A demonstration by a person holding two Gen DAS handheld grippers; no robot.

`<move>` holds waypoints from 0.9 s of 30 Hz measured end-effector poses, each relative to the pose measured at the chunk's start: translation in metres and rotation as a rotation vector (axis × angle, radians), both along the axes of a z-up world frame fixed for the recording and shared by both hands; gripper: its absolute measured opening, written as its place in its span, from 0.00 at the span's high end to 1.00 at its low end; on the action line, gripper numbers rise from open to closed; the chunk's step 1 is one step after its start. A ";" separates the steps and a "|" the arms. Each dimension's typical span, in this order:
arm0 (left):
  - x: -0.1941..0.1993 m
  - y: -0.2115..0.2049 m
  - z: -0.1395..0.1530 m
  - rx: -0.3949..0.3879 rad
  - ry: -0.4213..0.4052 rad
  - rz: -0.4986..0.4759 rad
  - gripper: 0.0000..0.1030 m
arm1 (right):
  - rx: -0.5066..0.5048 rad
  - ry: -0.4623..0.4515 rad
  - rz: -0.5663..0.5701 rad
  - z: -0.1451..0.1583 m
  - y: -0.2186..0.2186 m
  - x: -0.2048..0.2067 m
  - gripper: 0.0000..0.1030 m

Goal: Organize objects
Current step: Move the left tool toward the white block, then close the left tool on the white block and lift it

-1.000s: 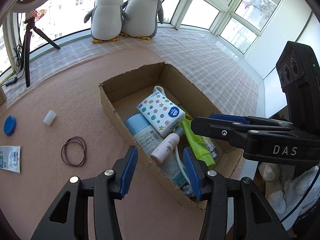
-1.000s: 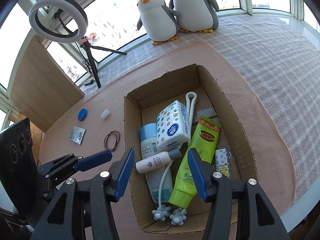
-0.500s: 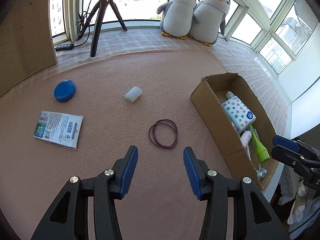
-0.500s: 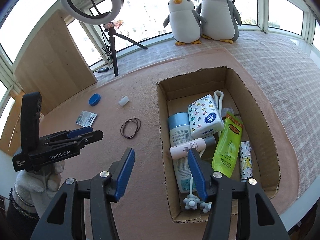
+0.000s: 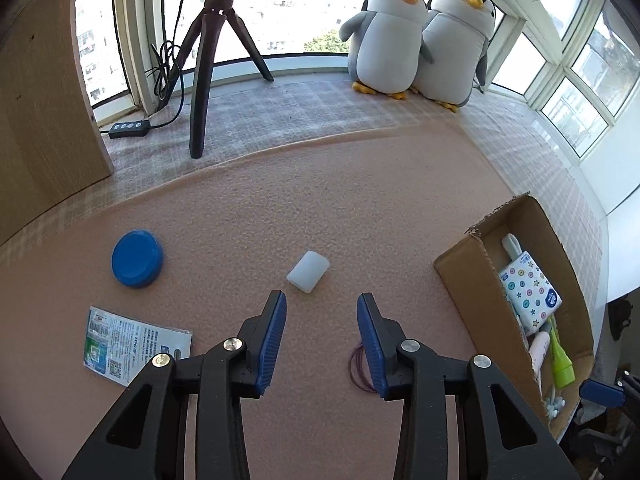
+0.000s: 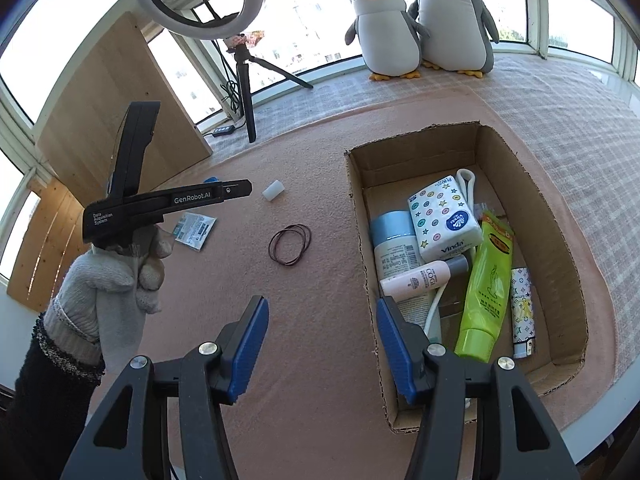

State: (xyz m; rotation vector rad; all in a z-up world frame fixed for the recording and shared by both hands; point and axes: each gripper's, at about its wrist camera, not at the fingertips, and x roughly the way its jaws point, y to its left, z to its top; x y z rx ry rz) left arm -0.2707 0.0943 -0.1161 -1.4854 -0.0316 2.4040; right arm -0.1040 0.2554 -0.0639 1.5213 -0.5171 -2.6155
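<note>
We see left gripper [image 5: 322, 316] jaws spread over bare pink mat [image 5: 360, 208], small white cap [image 5: 308, 271] just ahead; right gripper [image 6: 320, 328] jaws spread astride open cardboard box [image 6: 358, 216] left edge.

The left gripper [image 5: 321, 312] hangs with its blue-padded jaws apart above the pink felt mat [image 5: 360, 208]. Just ahead lies a small white translucent cap [image 5: 307, 271]. A round blue lid [image 5: 137, 258] and a printed foil sachet [image 5: 134, 345] lie to the left; an open cardboard box [image 5: 472, 280] stands at right.
</note>
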 end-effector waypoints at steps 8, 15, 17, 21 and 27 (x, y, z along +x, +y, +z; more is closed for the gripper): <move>-0.022 0.023 -0.039 -0.065 -0.034 -0.003 0.62 | -0.013 -0.029 -0.006 -0.010 0.002 0.008 0.49; -0.032 0.026 -0.054 -0.089 -0.037 0.011 0.75 | -0.025 -0.045 0.003 -0.015 -0.001 0.004 0.49; -0.033 0.023 -0.054 -0.089 -0.036 0.022 0.85 | -0.045 -0.051 0.012 -0.018 -0.005 -0.002 0.49; -0.033 0.013 -0.053 -0.065 -0.039 0.028 0.90 | -0.077 -0.057 0.046 -0.024 -0.019 -0.019 0.49; -0.019 0.010 -0.051 -0.073 -0.025 0.014 0.92 | -0.129 -0.116 0.073 -0.049 -0.041 -0.054 0.49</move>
